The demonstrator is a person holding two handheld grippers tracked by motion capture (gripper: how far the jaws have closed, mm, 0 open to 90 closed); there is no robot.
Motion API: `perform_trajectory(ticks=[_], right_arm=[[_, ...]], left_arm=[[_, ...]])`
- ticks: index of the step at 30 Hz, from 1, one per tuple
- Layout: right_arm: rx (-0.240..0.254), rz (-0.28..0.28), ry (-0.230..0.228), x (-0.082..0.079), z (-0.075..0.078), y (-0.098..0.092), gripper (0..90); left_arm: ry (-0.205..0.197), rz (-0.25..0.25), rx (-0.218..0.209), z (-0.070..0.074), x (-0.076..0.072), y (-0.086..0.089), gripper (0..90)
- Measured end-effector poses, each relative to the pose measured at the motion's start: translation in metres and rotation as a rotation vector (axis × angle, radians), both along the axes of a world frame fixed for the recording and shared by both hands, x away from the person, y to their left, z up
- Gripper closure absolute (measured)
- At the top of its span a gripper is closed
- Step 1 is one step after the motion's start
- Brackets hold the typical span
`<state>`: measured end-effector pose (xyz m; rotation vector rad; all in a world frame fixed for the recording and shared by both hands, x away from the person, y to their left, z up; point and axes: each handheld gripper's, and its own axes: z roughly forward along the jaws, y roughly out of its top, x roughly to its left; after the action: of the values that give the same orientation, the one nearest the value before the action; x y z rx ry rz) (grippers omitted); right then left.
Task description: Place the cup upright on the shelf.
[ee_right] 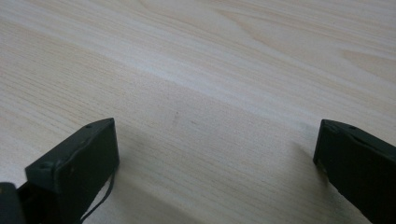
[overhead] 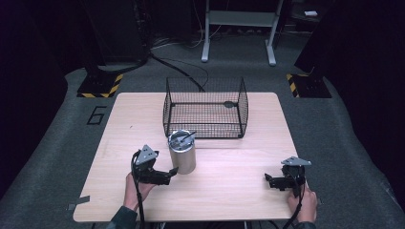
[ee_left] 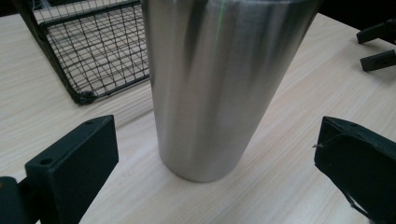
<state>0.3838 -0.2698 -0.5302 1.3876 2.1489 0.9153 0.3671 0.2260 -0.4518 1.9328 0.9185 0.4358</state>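
**Steel cup framed by the left hand-held gripper**

A steel cup (overhead: 182, 152) is seen standing upright on the table (overhead: 229, 191), directly in front of the left hand-held gripper (overhead: 168, 172). In the left gripper view the cup (ee_left: 219, 88) is placed between the two black jaws, slightly ahead of them, and it is not touched by either one. The jaws of this hand-held gripper are spread wide, with a clear gap on each side of the cup. A thin dark object is seen inside the cup, leaning on its rim; what it is cannot be told.

Beyond the cup, further from the left hand-held gripper, a black wire basket (overhead: 205, 108) is placed on the table, near the cup but apart from it.

The right hand-held gripper (overhead: 270, 180) is held well apart from the cup, near the table edge. Its jaws are also spread, and bare wood is seen between them.
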Motion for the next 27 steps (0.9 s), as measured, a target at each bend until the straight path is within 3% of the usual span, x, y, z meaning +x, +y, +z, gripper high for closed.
perform_trajectory(ticks=[27], right_arm=[[0.000, 0.004, -0.002, 0.000, 0.000, 0.000, 0.0]], left_arm=[[-0.046, -0.034, -0.068, 0.019, 0.035, -0.026, 0.0]])
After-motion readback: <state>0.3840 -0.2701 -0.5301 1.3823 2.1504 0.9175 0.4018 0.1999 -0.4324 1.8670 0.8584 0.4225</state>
